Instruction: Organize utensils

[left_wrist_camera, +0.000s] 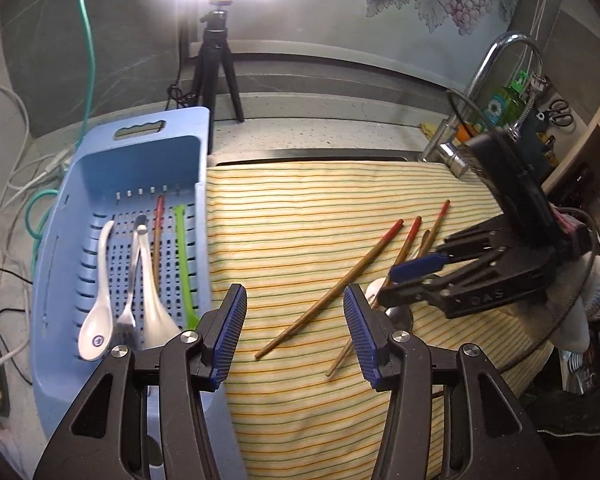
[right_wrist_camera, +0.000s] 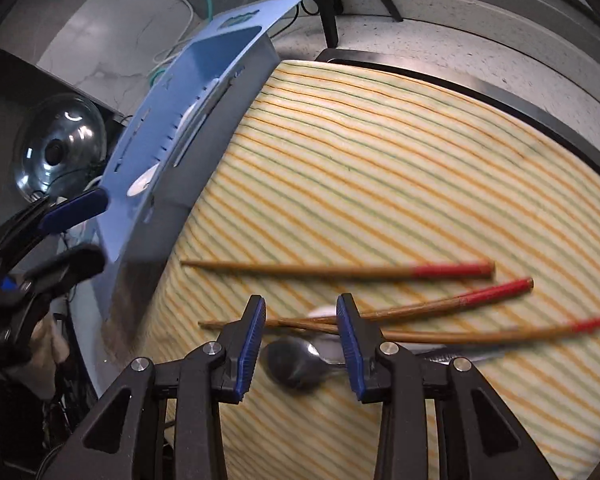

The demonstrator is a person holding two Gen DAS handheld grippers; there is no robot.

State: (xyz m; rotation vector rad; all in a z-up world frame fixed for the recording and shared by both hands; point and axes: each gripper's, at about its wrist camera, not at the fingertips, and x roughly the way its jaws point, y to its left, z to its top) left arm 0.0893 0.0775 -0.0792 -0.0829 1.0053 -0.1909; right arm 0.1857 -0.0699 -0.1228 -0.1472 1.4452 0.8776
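Right wrist view: we are holding our right hand-held gripper point(right_wrist_camera: 300, 320) released over a metal spoon point(right_wrist_camera: 296, 362) among chopsticks point(right_wrist_camera: 340, 270) on the striped cloth point(right_wrist_camera: 380, 160); left hand-held gripper point(left_wrist_camera: 294, 324) released beside the blue basket point(left_wrist_camera: 80, 184)

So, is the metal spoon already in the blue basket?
No, the metal spoon still lies on the striped cloth under the open right tool, apart from the blue basket.

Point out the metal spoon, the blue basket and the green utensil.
metal spoon point(right_wrist_camera: 296, 362), right wrist view, on its bowl.
blue basket point(left_wrist_camera: 140, 152), left wrist view, on its far inner wall.
green utensil point(left_wrist_camera: 182, 256), left wrist view, mid-handle.
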